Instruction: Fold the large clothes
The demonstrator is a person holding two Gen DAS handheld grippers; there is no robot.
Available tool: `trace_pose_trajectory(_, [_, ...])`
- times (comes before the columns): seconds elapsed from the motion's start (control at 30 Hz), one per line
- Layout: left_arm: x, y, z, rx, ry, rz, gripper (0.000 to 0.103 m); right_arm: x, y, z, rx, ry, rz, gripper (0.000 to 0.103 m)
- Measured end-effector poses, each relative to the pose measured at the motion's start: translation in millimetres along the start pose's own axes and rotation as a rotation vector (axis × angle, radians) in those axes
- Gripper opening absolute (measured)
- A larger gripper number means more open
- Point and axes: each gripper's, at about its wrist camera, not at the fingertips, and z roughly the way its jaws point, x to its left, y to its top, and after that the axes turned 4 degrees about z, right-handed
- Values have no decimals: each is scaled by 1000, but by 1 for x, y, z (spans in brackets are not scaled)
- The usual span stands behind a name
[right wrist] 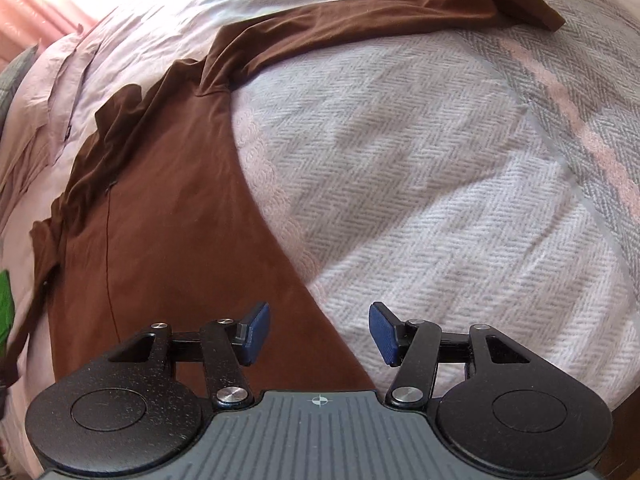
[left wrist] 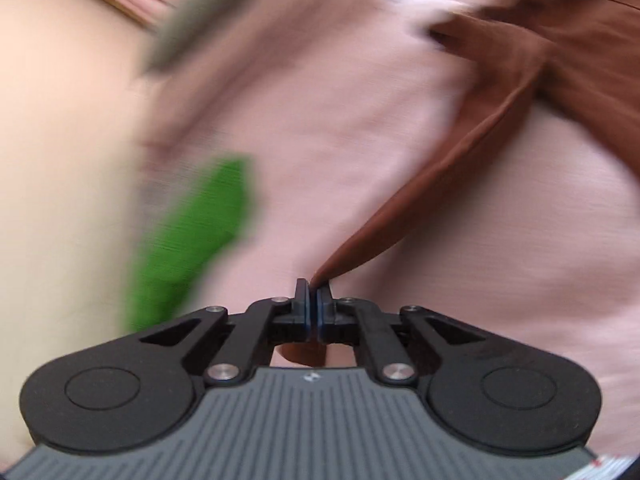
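A large brown long-sleeved garment point(right wrist: 160, 200) lies spread on a bed, one sleeve point(right wrist: 380, 12) stretched toward the far right. My right gripper point(right wrist: 319, 334) hovers open just above the garment's near right edge, with nothing between its blue pads point(right wrist: 256, 330). In the blurred left wrist view, my left gripper point(left wrist: 313, 300) is shut on a pulled-out fold of the brown garment point(left wrist: 440, 184), which runs taut up to the right. A bit of the cloth also shows behind the jaws.
A white and grey herringbone blanket point(right wrist: 420, 180) covers the bed's right side, and a pale pink sheet point(left wrist: 320, 120) covers the left. A green item point(left wrist: 192, 232) and a grey item point(left wrist: 192, 20) lie blurred at the left.
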Motion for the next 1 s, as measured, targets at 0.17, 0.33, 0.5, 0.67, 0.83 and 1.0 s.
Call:
trace_pose_trajectory(0.17, [74, -24, 20, -3, 225, 109, 4, 23, -1, 11, -16, 1, 32, 52])
trace_pose_trajectory(0.33, [53, -79, 50, 91, 200, 270, 6, 49, -1, 23, -4, -10, 2, 52])
trace_pose_trajectory(0.5, [34, -128, 99, 278, 39, 115, 17, 68, 5, 31, 9, -47, -48, 52])
trace_pose_trajectory(0.67, [93, -142, 80, 274, -162, -335, 52, 78, 12, 27, -5, -75, -82, 52])
trace_pose_trajectory(0.83, [149, -143, 71, 189, -296, -691, 57, 86, 15, 33, -3, -64, -68, 52])
trace_pose_trajectory(1.0, [179, -138, 153, 275, -313, -1007, 58, 94, 9, 44, 1, -85, -93, 52])
